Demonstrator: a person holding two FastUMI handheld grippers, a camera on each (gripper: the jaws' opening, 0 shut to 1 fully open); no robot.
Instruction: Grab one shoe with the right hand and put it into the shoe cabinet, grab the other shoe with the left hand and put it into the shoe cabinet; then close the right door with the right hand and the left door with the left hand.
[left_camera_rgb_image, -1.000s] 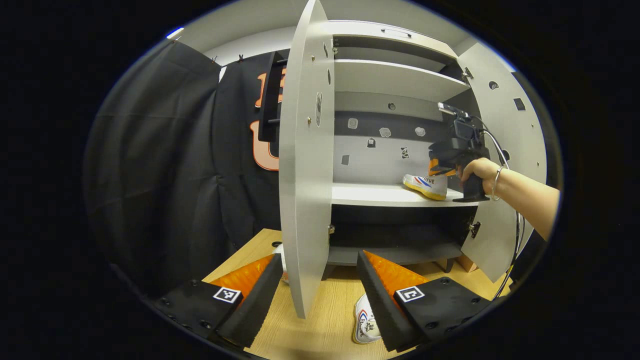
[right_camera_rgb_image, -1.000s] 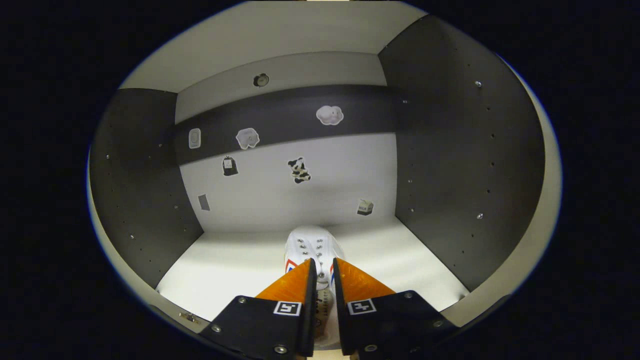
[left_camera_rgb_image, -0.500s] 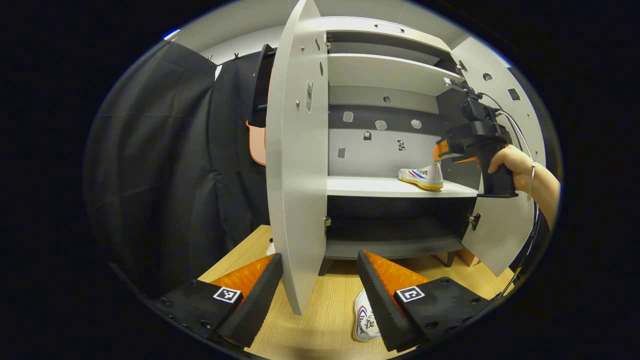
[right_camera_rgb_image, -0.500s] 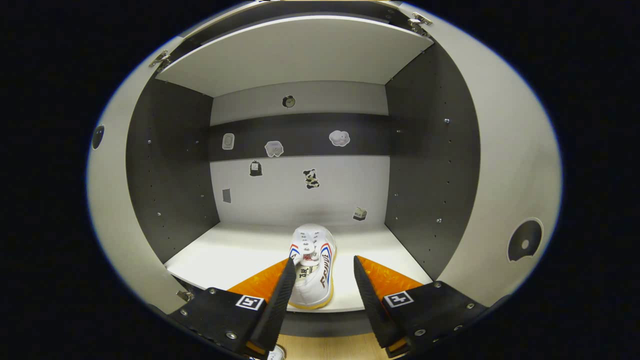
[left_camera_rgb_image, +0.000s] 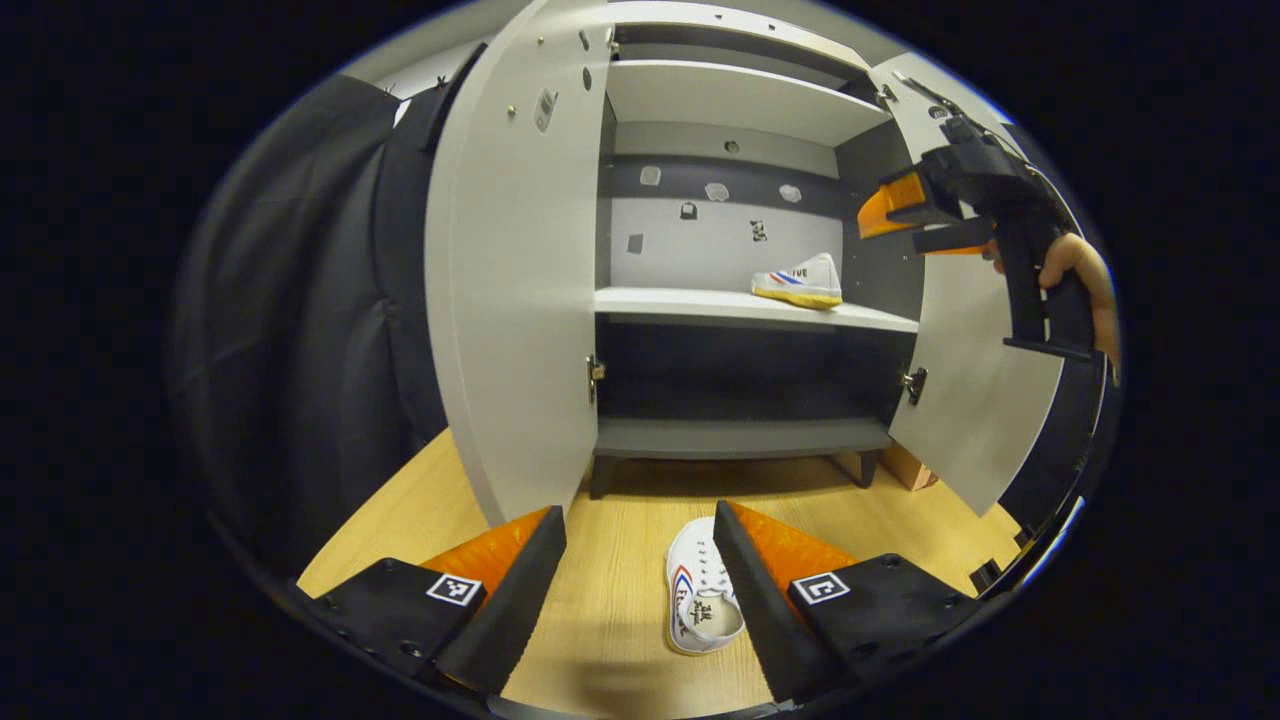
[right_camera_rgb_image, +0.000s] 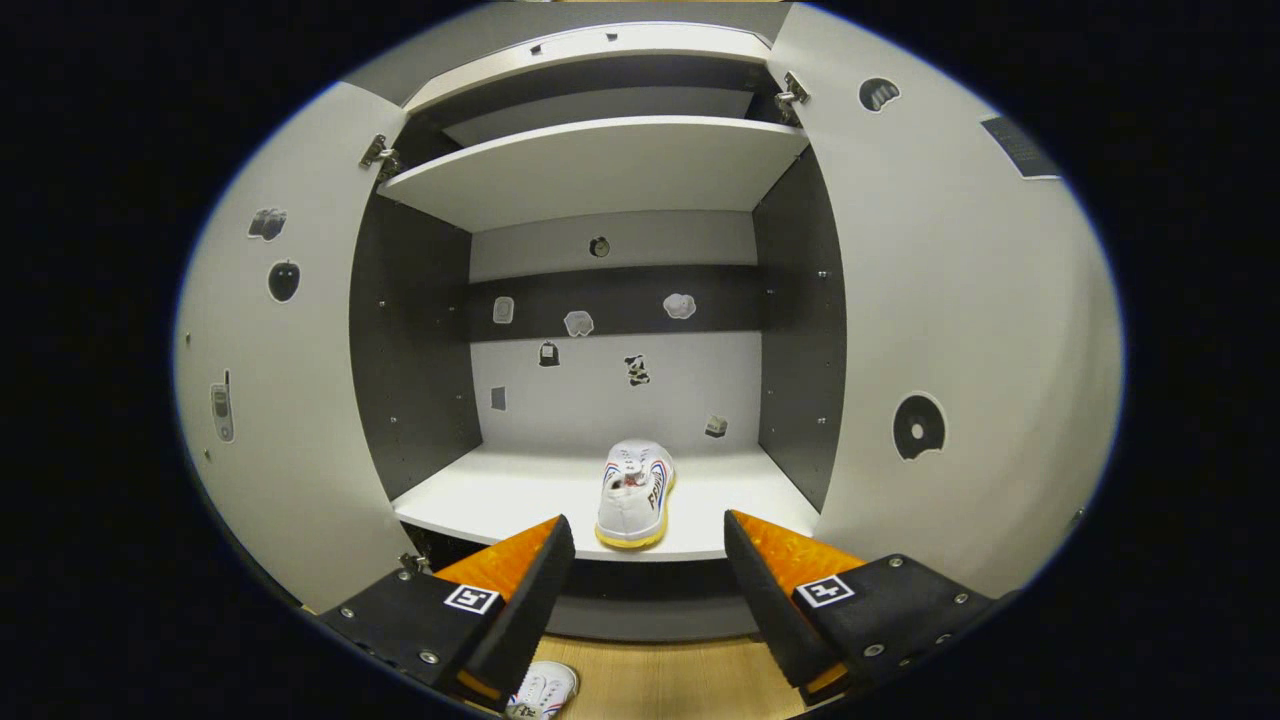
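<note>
In the left gripper view, the shoe on the floor (left_camera_rgb_image: 700, 600) is partly covered along its right side by the left gripper's own fingers (left_camera_rgb_image: 752, 590). The hand (left_camera_rgb_image: 1075, 280) holding the right gripper (left_camera_rgb_image: 905, 215) is cut off at the view's edge, so only a few knuckles show. In the right gripper view, the floor shoe (right_camera_rgb_image: 545, 690) is cut by the lower edge and partly hidden behind a finger. The stickers on the cabinet's back panel (right_camera_rgb_image: 620, 390) are too small to identify. The print on the shelved shoe (right_camera_rgb_image: 635, 490) is illegible.
</note>
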